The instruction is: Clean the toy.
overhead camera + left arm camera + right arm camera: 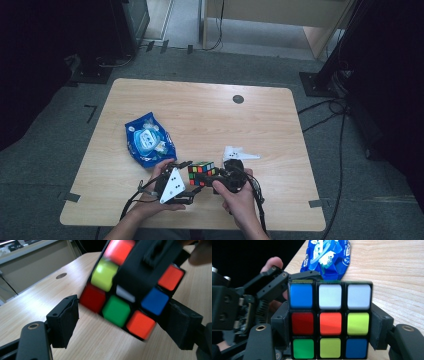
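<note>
Clamped on the puzzle cube, the right gripper has one black pad against each side of it, so the cube sits squarely between its jaws with a face of blue, white, red, orange, yellow and green tiles turned to that camera. From the high view the cube is held just above the near middle of the wooden table, between the two hands. Beside it the left gripper stands spread, its jaws wide on either side of the cube's lower corner; in the left gripper view the cube is tilted and blurred, close to the pads, though contact cannot be told. Farther left on the table lies a blue packet, and a white gripper plate shows just beyond the right hand.
</note>
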The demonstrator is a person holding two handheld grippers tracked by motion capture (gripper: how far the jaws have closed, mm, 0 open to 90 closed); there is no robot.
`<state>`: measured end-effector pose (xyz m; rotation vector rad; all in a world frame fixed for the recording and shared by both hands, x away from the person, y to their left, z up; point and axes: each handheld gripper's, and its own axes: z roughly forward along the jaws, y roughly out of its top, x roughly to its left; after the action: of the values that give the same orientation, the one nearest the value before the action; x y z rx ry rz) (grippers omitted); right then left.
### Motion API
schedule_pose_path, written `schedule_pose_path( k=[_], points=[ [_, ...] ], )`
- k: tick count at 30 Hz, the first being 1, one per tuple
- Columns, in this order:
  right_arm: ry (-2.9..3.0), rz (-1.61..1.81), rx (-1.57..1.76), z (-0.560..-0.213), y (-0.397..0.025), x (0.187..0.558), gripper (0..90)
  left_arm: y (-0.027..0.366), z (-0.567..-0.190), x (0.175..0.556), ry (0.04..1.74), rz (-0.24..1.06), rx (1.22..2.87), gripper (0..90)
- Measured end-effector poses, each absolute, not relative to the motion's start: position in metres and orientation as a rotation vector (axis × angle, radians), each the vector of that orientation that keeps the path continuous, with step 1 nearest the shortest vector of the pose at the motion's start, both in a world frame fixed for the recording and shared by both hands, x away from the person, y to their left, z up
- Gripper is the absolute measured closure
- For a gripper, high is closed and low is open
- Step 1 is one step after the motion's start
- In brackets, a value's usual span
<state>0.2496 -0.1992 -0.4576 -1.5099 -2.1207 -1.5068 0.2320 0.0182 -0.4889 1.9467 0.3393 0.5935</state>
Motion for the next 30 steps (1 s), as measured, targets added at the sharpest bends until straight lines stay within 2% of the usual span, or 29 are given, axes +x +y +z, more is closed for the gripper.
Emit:
schedule_pose_path(
  k=[11,13,19,21,24,27,30],
  points=[
    [-2.13,-1.48,-1.452,-0.459,-0.193,0.249,34.0,0.015,-0.493,0.228,0.314,0.607,1.963,28.8],
    [-2.139,-1.464,-1.444,-0.46,-0.192,0.25,33.9,0.015,-0.492,0.228,0.33,0.615,1.955,33.7],
    [-2.149,-1.467,-1.396,-0.458,-0.2,0.253,31.7,0.024,-0.491,0.237,0.42,0.609,1.934,33.8],
    [-2.139,-1.484,-1.379,-0.452,-0.21,0.255,29.5,0.031,-0.49,0.242,0.463,0.606,1.92,33.8],
    [-2.167,-1.528,-1.46,-0.446,-0.231,0.26,30.7,0.039,-0.488,0.248,0.515,0.601,1.904,33.8],
    [-2.269,-1.521,-1.577,-0.453,-0.244,0.264,30.6,0.043,-0.488,0.251,0.538,0.591,1.898,33.8],
    [-2.511,-1.403,-1.723,-0.475,-0.248,0.272,29.5,0.042,-0.489,0.251,0.54,0.587,1.899,33.7]
  ],
)
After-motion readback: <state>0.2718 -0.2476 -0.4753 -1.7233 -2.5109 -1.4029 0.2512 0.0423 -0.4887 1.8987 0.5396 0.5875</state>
